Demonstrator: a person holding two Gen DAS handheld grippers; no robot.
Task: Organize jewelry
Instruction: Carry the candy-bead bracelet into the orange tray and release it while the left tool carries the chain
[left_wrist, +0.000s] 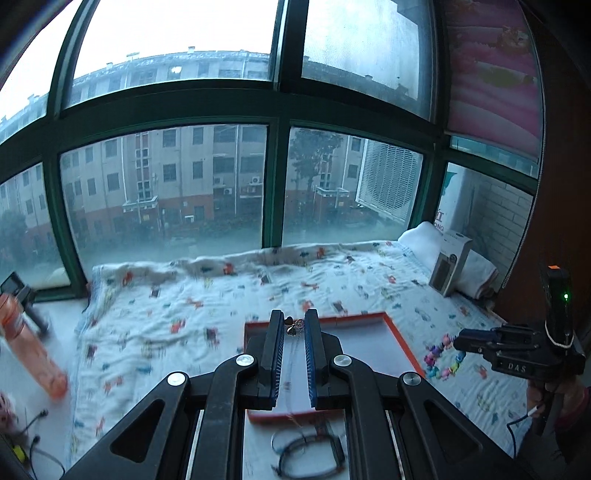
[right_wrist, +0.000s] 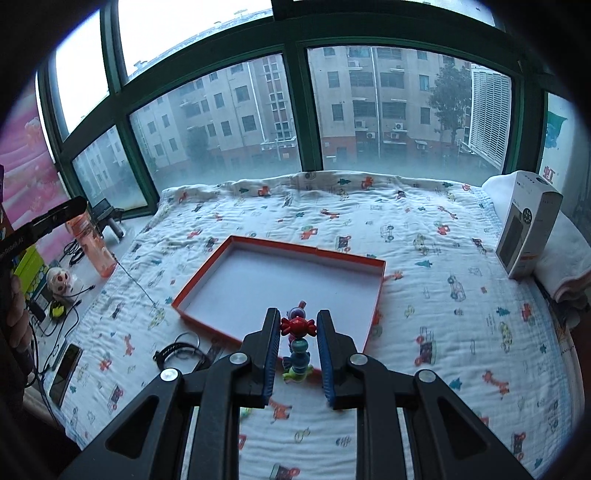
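Left tool (left_wrist: 294, 328): clamped on a thin chain necklace (left_wrist: 293, 326), above the orange tray (left_wrist: 402, 341).
Right tool (right_wrist: 298, 325): gripping a colourful bead bracelet (right_wrist: 297, 339), over the tray's near edge on the bed (right_wrist: 424, 258).

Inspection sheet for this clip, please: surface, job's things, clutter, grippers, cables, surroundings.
Surface: white quilt with small cartoon prints, rumpled.
Job's things: shallow orange-rimmed white box tray, nothing in it; black cord bracelets on the quilt beside it.
Clutter: orange plastic bottle, white carton, dark phone.
Grippers: left gripper pinches a thin chain necklace with flower pendant; right gripper pinches a colourful bead bracelet.
Cables: black cables left of the quilt.
Surroundings: green-framed window.
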